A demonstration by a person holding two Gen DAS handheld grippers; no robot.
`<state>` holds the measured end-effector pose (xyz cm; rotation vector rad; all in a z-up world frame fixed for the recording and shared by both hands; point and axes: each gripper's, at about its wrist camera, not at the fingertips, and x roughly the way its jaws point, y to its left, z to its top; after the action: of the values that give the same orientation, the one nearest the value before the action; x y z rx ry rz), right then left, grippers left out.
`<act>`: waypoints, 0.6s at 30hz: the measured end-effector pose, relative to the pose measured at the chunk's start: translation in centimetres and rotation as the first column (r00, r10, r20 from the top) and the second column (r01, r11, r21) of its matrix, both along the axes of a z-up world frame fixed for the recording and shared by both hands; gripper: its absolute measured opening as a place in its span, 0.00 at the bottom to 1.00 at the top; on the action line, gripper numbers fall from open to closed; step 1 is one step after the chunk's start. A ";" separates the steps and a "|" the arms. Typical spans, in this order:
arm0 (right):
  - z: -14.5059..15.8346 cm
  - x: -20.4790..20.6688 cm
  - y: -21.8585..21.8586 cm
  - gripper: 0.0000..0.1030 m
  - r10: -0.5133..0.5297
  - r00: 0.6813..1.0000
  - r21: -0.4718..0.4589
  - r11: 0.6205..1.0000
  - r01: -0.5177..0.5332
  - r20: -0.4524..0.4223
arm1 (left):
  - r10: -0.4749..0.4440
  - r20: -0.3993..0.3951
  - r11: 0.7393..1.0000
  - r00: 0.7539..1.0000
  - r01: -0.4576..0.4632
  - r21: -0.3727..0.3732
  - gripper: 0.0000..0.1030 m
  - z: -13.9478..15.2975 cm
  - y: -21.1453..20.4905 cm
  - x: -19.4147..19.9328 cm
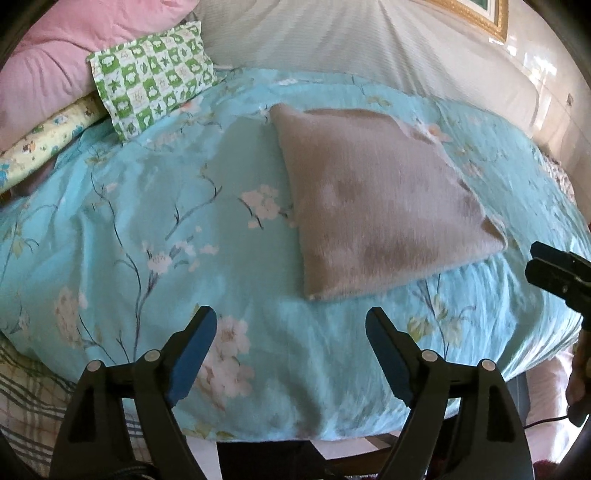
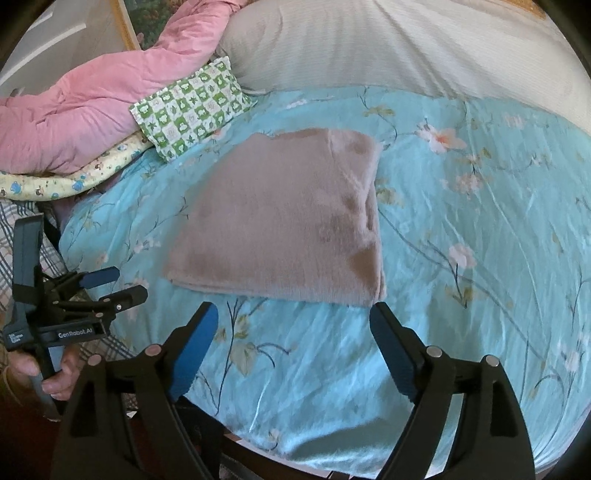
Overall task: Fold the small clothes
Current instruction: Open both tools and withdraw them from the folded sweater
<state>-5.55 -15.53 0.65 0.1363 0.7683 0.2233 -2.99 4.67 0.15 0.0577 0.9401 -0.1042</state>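
The left wrist view shows a gold picture frame (image 1: 480,16) at the top right. The right wrist view shows other things: a bare hand (image 2: 55,373) at the lower left, which holds the handle of the left tool (image 2: 123,284), and a plaid cloth (image 2: 7,236) at the left border. In that view the two fingers of the left tool stand apart with nothing between them.

The folded brown cloth (image 1: 376,206) lies flat on the turquoise flowered bedcover (image 1: 155,206), near the middle of the bed. It has darker patches, and its layers show along the near edge in the right wrist view (image 2: 280,218). Behind it to the left a green checkered pillow (image 1: 153,74) leans on a pink quilt (image 1: 48,62), with a yellow printed fabric (image 1: 44,140) under them. A white striped pillow (image 1: 351,37) is at the back.

The left tool (image 1: 291,317) is released, its blue pads wide apart over the bedcover; the cloth lies beyond it, a little to the right, not touched. The right tool (image 2: 291,314) is released also, and the near right corner of the cloth is just beyond its right finger, apart from it. In the left wrist view the right tool (image 1: 554,269) shows only partly at the right border, just beside the cloth's right corner.
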 end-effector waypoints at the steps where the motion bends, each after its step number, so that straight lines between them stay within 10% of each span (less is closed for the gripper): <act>1: 0.2 0.2 0.1 0.84 0.002 1.000 -0.004 1.000 -0.002 0.001 | 0.002 0.004 1.000 1.000 -0.002 0.006 0.81 0.3 -0.1 0.4; 18: 0.4 4.9 0.7 0.89 0.013 0.999 -0.021 1.000 -0.014 -0.032 | 0.025 0.034 0.999 0.999 -0.027 0.047 0.84 0.8 -0.9 4.5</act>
<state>-0.63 -14.86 1.05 0.1152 0.8033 0.2260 1.47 3.75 0.96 0.0910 0.9101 -0.0564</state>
